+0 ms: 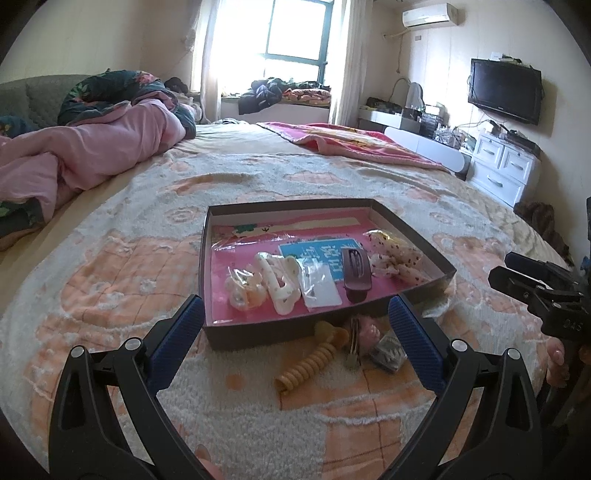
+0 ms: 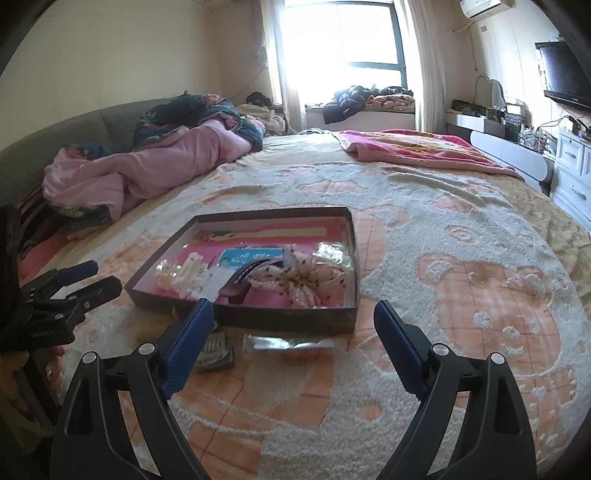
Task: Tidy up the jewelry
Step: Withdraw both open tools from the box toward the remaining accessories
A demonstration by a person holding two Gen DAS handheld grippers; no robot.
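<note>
Shallow dark box [image 1: 236, 338] of hair accessories at frame centre on bed [image 1: 110, 266], yellow spiral hair tie [image 1: 308, 365] just below it, left gripper [image 1: 295, 325] and right gripper [image 2: 293, 325] both held wide open, empty

Cream-and-peach fleecy bedspread [image 1: 258, 177] spreading ahead, crumpled pink quilt [image 1: 92, 151] far left, bright curtained window [image 1: 295, 33] straight ahead, black wall television [image 1: 504, 90] right, white drawer unit [image 1: 498, 166] beneath, white air conditioner [image 1: 430, 14] high right.

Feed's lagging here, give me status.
Left gripper and right gripper open, empty. Spiral hair tie on blanket outside box. Nothing blocking.
</note>
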